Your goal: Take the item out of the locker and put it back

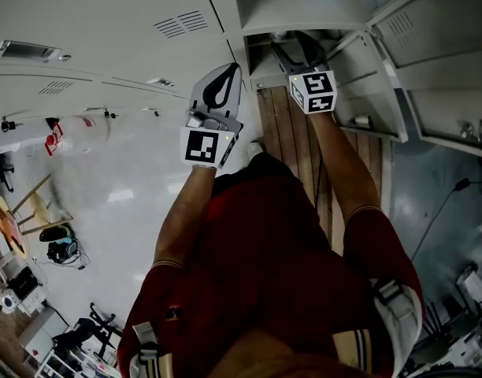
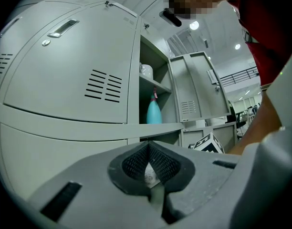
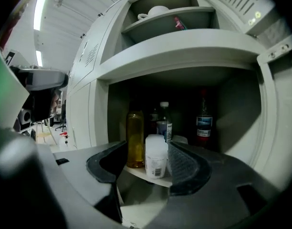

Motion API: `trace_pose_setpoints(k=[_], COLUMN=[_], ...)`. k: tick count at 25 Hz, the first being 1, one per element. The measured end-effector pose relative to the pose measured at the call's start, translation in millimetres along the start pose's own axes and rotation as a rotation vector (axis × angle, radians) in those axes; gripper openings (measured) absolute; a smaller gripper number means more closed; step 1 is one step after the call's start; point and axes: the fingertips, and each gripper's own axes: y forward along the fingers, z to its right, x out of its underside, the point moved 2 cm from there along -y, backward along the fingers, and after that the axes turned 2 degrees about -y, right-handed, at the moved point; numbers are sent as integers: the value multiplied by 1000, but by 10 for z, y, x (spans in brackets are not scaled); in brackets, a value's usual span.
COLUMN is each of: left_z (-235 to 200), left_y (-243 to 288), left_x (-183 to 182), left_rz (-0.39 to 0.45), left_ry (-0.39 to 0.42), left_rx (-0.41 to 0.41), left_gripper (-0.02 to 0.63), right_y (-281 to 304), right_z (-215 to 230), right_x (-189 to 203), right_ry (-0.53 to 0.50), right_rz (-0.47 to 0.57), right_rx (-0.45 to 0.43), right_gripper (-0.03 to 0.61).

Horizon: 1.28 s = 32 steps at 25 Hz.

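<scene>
My right gripper (image 3: 147, 151) reaches into the open lower locker compartment (image 3: 232, 123); its jaws are open. A small white bottle (image 3: 156, 157) stands on the shelf edge between the fingers, close to the right pad (image 3: 184, 168) and well apart from the left one. Behind it stand a yellow bottle (image 3: 135, 138), a clear bottle with a white cap (image 3: 164, 120) and a dark bottle with a red cap (image 3: 203, 120). My left gripper (image 2: 149, 166) is shut and holds nothing, in front of the closed locker doors (image 2: 69, 80). In the head view the right gripper (image 1: 292, 50) is inside the locker and the left gripper (image 1: 223, 81) is beside it.
The compartment above holds a teal bottle (image 2: 154, 111) and a white cup (image 3: 158, 11). The open locker door (image 1: 379, 93) hangs to the right of my right arm. A wooden bench (image 1: 292, 144) runs below the lockers. Chairs and gear (image 1: 60, 246) stand on the floor at left.
</scene>
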Motion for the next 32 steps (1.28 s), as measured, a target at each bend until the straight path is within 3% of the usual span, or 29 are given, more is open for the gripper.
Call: trace_pose_setpoints(k=[7, 11, 19, 24, 32], left_z=[-22, -48, -91, -107, -119], left_y=[66, 95, 89, 88, 38], left_x=[69, 8, 40, 47, 76], left_rz=[-44, 13, -2, -8, -18], left_ry=[2, -5, 3, 4, -4], left_rx=[5, -3, -7, -8, -9], left_gripper=[5, 5, 6, 5, 5], right_y=[202, 309, 471, 510, 510], right_z=[111, 145, 194, 192, 166], right_x=[114, 167, 230, 272, 269], right_ry=[1, 6, -14, -17, -8], right_rz=[-33, -48, -85, -102, -101], right_rx=[-9, -18, -37, -38, -32], right_gripper=[252, 252, 249, 198, 190])
